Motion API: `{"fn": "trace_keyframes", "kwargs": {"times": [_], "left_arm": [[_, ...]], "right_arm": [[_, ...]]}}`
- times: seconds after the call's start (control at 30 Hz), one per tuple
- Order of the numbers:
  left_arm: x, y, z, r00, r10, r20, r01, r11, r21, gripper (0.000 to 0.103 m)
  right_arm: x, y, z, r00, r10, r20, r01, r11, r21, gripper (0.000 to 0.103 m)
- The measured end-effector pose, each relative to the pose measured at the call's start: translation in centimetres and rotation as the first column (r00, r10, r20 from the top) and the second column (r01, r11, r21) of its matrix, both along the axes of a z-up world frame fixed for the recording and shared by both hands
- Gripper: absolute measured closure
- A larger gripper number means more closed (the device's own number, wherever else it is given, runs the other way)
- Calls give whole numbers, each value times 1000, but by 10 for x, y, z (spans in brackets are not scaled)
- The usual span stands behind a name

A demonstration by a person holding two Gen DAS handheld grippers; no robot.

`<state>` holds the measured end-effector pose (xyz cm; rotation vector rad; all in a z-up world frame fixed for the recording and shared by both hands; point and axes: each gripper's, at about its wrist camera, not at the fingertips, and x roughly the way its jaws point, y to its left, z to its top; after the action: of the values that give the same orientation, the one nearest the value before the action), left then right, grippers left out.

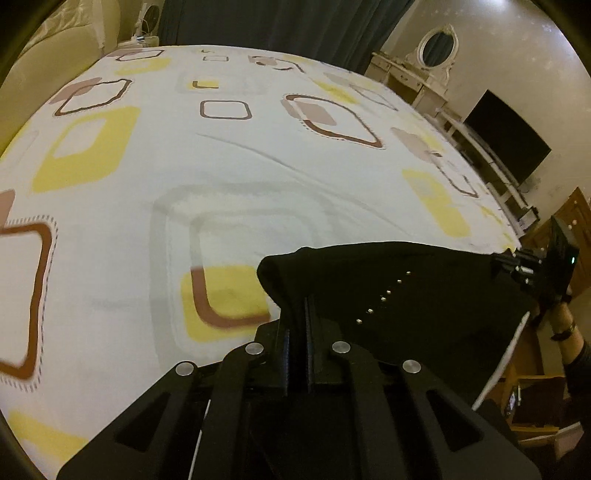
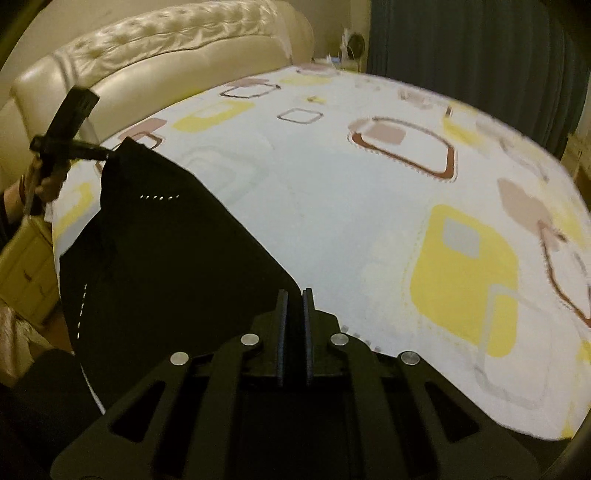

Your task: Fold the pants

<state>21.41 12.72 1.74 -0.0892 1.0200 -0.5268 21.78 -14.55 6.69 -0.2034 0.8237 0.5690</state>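
Black pants with a row of small metal studs hang stretched between my two grippers above the near edge of the bed. My left gripper is shut on one corner of the pants. In the right wrist view the pants spread to the left, and my right gripper is shut on their other corner. Each gripper shows in the other's view, the right one at the far right and the left one at the upper left, both pinching the cloth.
The bed sheet is white with yellow and brown squares. A cream padded headboard stands at one end. A dark curtain hangs behind, with a dressing table and mirror, a TV and wooden furniture.
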Motion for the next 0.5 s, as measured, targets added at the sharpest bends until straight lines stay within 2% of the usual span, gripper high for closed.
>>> {"fn": "trace_keyframes", "kwargs": {"times": [0.23,0.5], "left_arm": [[-62,17,13,999,33,36,-30,996,-80,97],[-121,35,-7,997,77,-3,-77,992,-100,96]], "right_arm": [[-71,9,1,996,-14,84,16,1000,-23,96],[-130,25,-17,995,26,98,-18,996,-82,96]]}}
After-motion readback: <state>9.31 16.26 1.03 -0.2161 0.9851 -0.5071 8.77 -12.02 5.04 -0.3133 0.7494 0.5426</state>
